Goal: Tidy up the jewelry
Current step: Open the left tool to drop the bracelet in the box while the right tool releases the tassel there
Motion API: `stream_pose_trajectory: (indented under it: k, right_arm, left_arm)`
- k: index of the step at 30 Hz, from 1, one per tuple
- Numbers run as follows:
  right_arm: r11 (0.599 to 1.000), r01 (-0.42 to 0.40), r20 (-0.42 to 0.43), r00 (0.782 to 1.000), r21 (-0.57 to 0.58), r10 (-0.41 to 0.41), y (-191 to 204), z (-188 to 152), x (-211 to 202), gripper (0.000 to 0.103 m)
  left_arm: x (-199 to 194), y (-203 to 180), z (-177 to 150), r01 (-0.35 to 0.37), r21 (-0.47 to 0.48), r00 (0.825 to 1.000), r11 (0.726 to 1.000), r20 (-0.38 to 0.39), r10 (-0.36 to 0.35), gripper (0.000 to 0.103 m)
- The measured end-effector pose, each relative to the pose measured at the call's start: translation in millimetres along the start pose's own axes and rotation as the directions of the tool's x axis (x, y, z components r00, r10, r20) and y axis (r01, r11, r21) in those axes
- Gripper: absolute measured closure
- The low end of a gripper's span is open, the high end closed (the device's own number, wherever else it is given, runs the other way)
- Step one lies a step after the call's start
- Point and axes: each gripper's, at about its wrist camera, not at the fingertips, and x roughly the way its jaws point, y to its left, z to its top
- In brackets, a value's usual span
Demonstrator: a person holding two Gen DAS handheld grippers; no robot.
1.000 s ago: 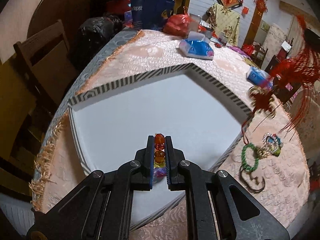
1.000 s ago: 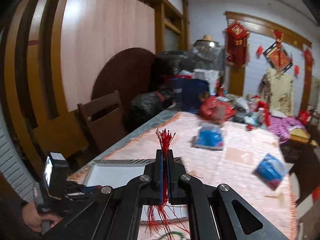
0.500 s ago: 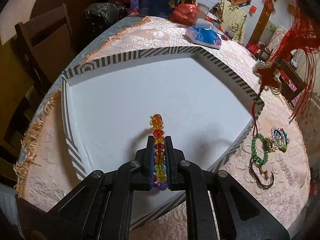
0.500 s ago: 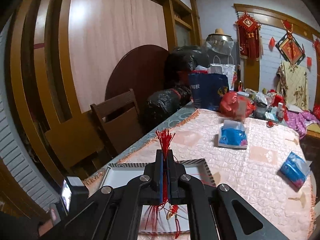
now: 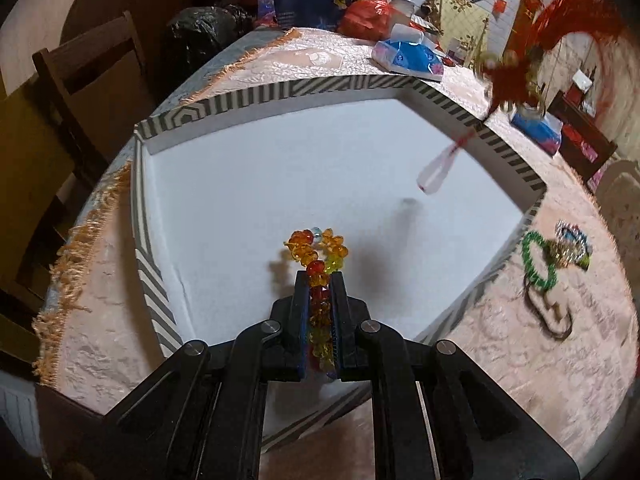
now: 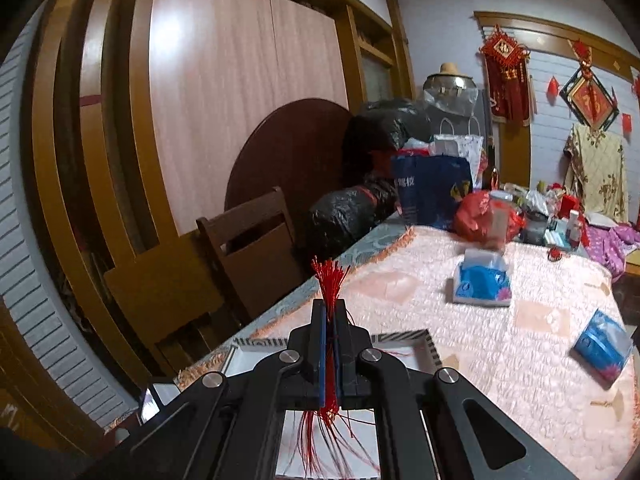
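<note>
Left wrist view: amber bead bracelet (image 5: 318, 280) clamped in left tongs (image 5: 320, 280), front loop resting on white tray floor (image 5: 248, 184), likely for release there. Right tongs (image 6: 329, 306) clamped on red tassel ornament (image 6: 329, 280), held above tray.

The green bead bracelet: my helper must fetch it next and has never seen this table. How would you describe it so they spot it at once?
Find the white tray with the striped rim on the pink tablecloth. Just outside its right rim lies a small cluster of jewelry. The green bead bracelet is the plain bright green ring there, left of a sparkly multicoloured piece and above a dark thin loop.
</note>
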Motion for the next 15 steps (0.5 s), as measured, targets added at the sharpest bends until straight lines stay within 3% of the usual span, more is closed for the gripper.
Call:
stream_pose_trajectory:
  k: [5,7,15]
  right_arm:
    - [1.0,-0.011,-0.063,0.998,0.027,0.012,-7,-23,17,0.101]
    - [0.999,0.009,-0.122,0.993,0.049,-0.003,-17,-35,34,0.101]
    - [0.976,0.085,-0.36,0.933,0.202,-0.007,-67,-104,92,0.101]
  left_arm:
    - [-4,5,-3,-0.022,-0.011,1.0,1.0,-0.012,0.022,0.094]
    - [-4,3,-2,-0.02,-0.029,1.0,0.999,-0.02,0.02,0.086]
    - [-2,-6,2,-0.016,-0.068,1.0,0.998,-0.024,0.014,0.06]
